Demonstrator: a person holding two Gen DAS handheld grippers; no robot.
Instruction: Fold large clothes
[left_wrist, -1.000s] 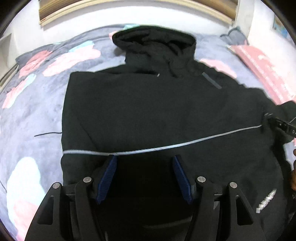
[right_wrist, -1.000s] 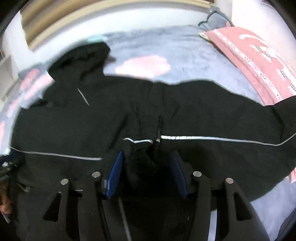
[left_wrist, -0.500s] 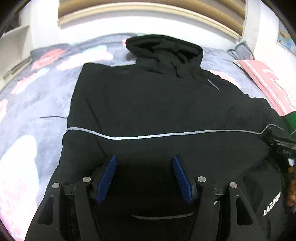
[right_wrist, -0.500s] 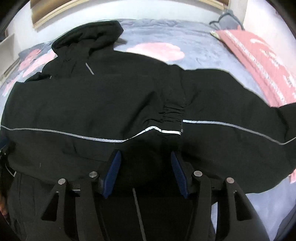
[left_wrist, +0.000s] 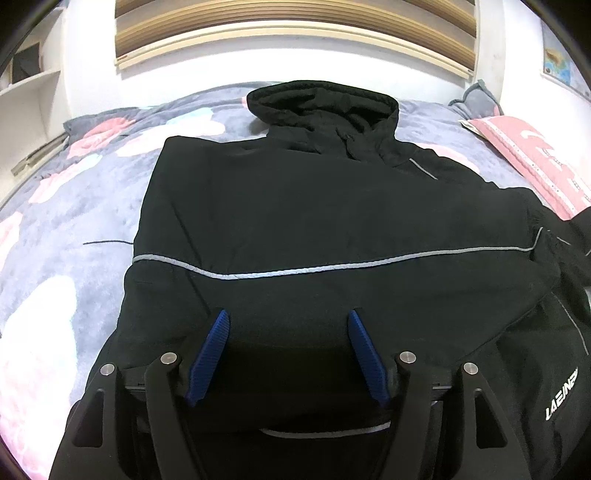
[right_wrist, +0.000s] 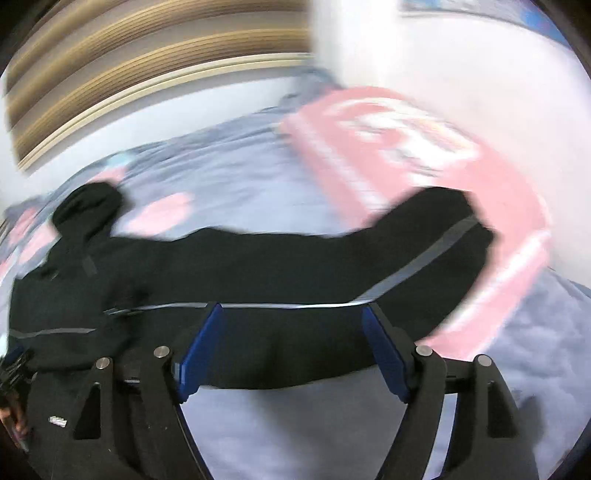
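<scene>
A: Since the half-second-earlier frame, the right gripper (right_wrist: 291, 314) has swung off the jacket's body toward the outstretched sleeve (right_wrist: 424, 236); its view is now motion-blurred. The left gripper (left_wrist: 288, 321) has barely shifted and still looks up the jacket's back.

B: Tool states?

A: Both released. Blue ribbed pads (left_wrist: 212, 350) stand wide apart on the left, nothing between them, only dark cloth behind. Same on the right, pads spread, no fabric pinched.

B: The garment?

A: Black hooded jacket (left_wrist: 314, 229), matte woven shell, lying flat and back-up on the bed. Hood (left_wrist: 321, 103) bunched at the far end toward the wall. A thin grey reflective stripe (left_wrist: 332, 267) runs across the back and on down the sleeve. White lettering (left_wrist: 561, 398) on a panel at lower right of the left view. The near sleeve appears folded in across the body; the other lies straight out, its cuff reaching the pink pillow.

B: Surroundings?

A: Fleecy grey-blue blanket (left_wrist: 74, 229) with pink and white cloud shapes. Pink patterned pillow (left_wrist: 535, 162) at the right edge. Ridged wooden headboard (left_wrist: 295, 33) against a white wall; white shelf (left_wrist: 29, 92) far left. The gripper's own frame blocks the jacket hem in the left view.
</scene>
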